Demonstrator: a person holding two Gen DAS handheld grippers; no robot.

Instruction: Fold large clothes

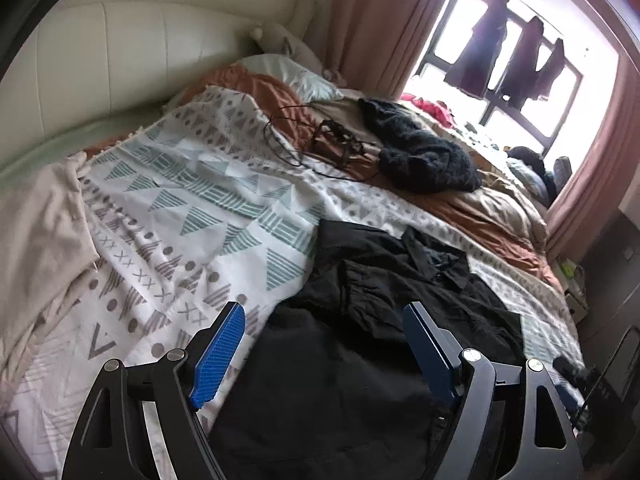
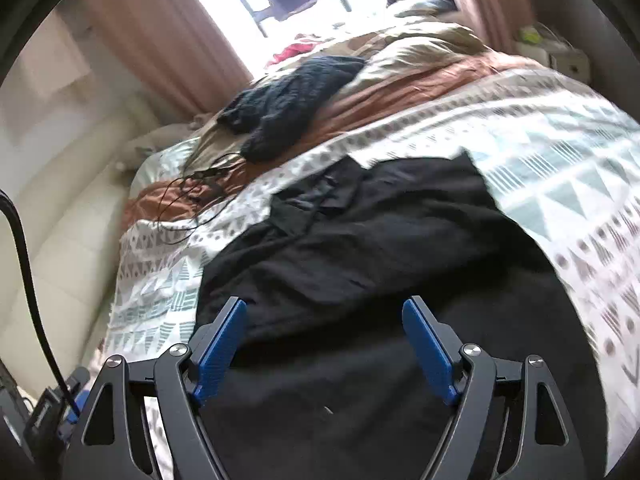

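Note:
A large black collared shirt (image 1: 372,320) lies spread and creased on the patterned white and teal bedspread (image 1: 180,200). My left gripper (image 1: 324,312) hangs above the shirt's near part with its blue pads wide apart and nothing between them. In the right wrist view the same black shirt (image 2: 380,240) fills the middle, its collar at the far end. My right gripper (image 2: 324,308) is open above the shirt's near hem, with no cloth pinched between its pads.
A dark knitted garment (image 1: 424,152) and a tangle of thin black cables (image 1: 320,140) lie further up the bed on a rust and beige duvet (image 1: 480,208). A cream headboard (image 1: 120,60), pink curtains (image 1: 372,20) and a bright window with hanging clothes (image 1: 512,52) surround the bed.

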